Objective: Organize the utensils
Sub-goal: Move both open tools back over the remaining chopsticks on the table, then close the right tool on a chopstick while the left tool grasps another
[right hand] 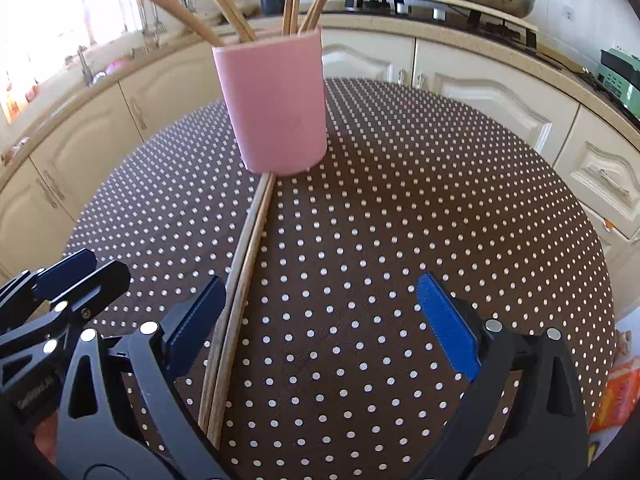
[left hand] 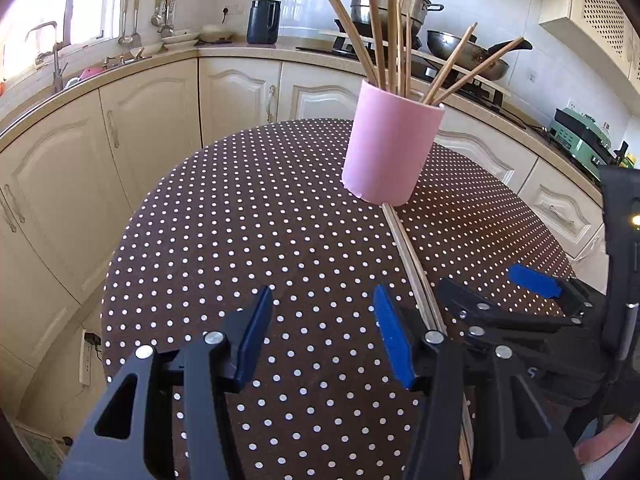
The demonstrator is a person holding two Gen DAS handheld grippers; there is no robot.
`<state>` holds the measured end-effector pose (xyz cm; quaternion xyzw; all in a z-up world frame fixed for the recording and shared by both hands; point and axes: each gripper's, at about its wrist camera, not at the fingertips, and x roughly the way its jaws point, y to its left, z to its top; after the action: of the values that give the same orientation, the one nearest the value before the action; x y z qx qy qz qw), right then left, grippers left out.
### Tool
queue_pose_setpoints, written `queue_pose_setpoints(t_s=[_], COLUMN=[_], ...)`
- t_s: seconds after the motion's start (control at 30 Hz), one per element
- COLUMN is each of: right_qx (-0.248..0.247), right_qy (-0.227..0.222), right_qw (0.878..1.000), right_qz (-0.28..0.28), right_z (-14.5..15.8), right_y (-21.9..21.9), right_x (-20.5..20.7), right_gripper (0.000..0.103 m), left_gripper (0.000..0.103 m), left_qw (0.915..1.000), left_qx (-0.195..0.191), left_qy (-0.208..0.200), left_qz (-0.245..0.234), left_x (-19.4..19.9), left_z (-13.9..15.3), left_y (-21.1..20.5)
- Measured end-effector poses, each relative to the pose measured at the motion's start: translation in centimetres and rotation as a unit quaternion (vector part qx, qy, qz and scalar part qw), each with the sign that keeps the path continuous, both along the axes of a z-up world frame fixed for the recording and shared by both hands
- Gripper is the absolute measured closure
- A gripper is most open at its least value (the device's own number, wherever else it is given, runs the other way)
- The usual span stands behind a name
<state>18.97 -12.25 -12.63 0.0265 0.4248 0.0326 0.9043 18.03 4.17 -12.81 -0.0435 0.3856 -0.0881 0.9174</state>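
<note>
A pink cup [left hand: 390,148] stands on the polka-dot table [left hand: 260,220] and holds several wooden chopsticks [left hand: 376,32]. Two more chopsticks [left hand: 412,264] lie flat side by side on the table, running from the cup's base toward me. My left gripper [left hand: 320,340] is open and empty, just left of the lying pair. The right gripper [left hand: 520,292] shows at the right edge of that view. In the right wrist view the cup [right hand: 276,104] is ahead, the lying chopsticks [right hand: 240,280] pass beside my left finger, and my right gripper [right hand: 324,324] is open and empty.
Cream kitchen cabinets [left hand: 152,120] curve round behind the table. On the counter are a black kettle [left hand: 263,21], a steel pot [left hand: 386,0] and a wok [left hand: 468,54] on the stove, and a green appliance [left hand: 580,140]. An orange packet [right hand: 616,400] lies beyond the table's right edge.
</note>
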Motion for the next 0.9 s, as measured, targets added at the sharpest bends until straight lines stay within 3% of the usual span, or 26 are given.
queue_pose_setpoints(t_s=[0.3, 0.4, 0.5, 0.53, 0.57, 0.63, 0.9], right_qx=[-0.006, -0.032, -0.034, -0.034, -0.034, -0.035, 0.048], right_qy=[0.030, 0.035, 0.020, 0.016, 0.012, 0.010, 0.012], right_qw=[0.999, 0.999, 0.999, 0.999, 0.999, 0.999, 0.999], right_qz=[-0.009, -0.006, 0.016, 0.025, 0.031, 0.022, 0.002], right_z=[-0.7, -0.9, -0.6, -0.5, -0.5, -0.4, -0.4], right_y=[0.8, 1.7, 2.6, 2.9, 3.1, 2.6, -1.1], right_x=[1.6, 2.4, 3.2, 3.4, 3.6, 3.7, 3.6], right_gripper=[0.008, 0.011, 0.035, 0.050, 0.072, 0.092, 0.097], left_gripper=[0.050, 0.050, 0.050, 0.050, 0.050, 0.050, 0.045], left_qw=[0.9999, 0.9999, 0.9997, 0.9996, 0.9995, 0.9994, 0.9992], left_qx=[-0.003, -0.006, -0.010, -0.011, -0.013, -0.015, -0.007], left_qy=[0.013, 0.015, 0.022, 0.023, 0.026, 0.029, 0.036], left_qz=[0.003, 0.005, 0.009, 0.010, 0.011, 0.011, -0.016], left_x=[0.4, 0.5, 0.7, 0.7, 0.8, 0.9, 1.3], left_z=[-0.5, -0.4, -0.5, -0.6, -0.6, -0.7, -0.4], left_y=[-0.1, 0.1, 0.2, 0.3, 0.3, 0.3, -1.8])
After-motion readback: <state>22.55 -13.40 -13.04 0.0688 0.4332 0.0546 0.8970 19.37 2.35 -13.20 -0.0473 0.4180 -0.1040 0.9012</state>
